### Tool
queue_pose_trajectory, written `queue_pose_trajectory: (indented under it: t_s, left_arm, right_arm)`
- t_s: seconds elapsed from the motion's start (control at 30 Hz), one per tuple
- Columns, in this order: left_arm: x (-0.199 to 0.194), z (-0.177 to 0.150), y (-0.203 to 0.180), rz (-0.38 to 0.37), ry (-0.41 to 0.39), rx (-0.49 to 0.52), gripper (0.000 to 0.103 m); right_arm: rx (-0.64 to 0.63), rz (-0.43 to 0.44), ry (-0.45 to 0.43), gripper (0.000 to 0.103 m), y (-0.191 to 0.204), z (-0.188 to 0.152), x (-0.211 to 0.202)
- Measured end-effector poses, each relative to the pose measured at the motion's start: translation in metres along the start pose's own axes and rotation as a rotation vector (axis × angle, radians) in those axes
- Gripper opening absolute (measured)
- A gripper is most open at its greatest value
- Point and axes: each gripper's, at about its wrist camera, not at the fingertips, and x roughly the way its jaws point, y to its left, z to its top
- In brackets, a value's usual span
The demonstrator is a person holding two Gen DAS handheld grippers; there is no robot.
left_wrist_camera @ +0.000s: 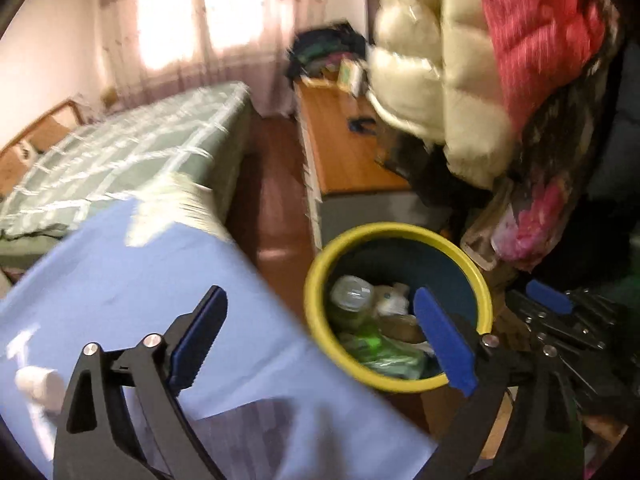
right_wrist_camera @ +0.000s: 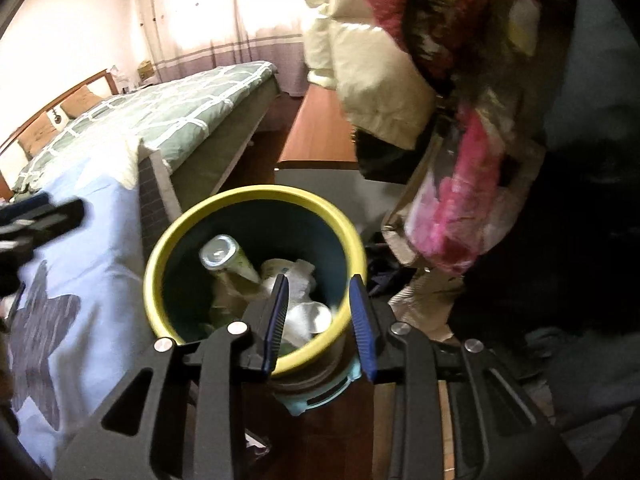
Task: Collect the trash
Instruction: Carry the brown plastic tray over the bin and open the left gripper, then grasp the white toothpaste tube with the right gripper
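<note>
Yellow-rimmed round bin [right_wrist_camera: 256, 200], dark inside, sat under both grippers.
Left gripper [left_wrist_camera: 316, 332] gaped wide, empty; right gripper [right_wrist_camera: 320, 312] stood narrowly parted, empty; blurred trash inside partly hidden.

Bed [right_wrist_camera: 168, 120] with green checked cover, wooden headboard [right_wrist_camera: 60, 100] behind; curtained window [right_wrist_camera: 224, 12] bright; long wooden bench [left_wrist_camera: 344, 148] along the wall; cream puffer jacket [left_wrist_camera: 432, 80] hanging beside red garment [left_wrist_camera: 540, 40]; pale blue cloth [left_wrist_camera: 160, 280] in foreground
</note>
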Motion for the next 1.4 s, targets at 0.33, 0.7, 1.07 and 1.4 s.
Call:
queue_pose_trajectory:
  t_s: [0.33, 0.7, 1.07, 1.4]
  left_arm:
    - [-0.135, -0.071, 0.149, 0.324, -0.161, -0.221, 0.098]
    - [-0.202, -0.182, 0.298, 0.635, -0.157, -0.495, 0.098]
    - [-0.202, -0.239, 0.339, 0.666, -0.147, -0.619, 0.098]
    - [-0.191, -0.229, 0.320, 0.643, -0.146, -0.573, 0.098]
  right_arm:
    - [-0.116, 0.160, 0.000, 0.030, 0.102, 0.004, -0.013]
    - [-0.276, 0.378, 0.025, 0.037, 0.260, -0.007, -0.040]
    - [-0.369, 0.423, 0.151, 0.062, 0.376, -0.029, -0.025]
    - [-0.414, 0.354, 0.181, 0.054, 0.385, -0.050, -0.007]
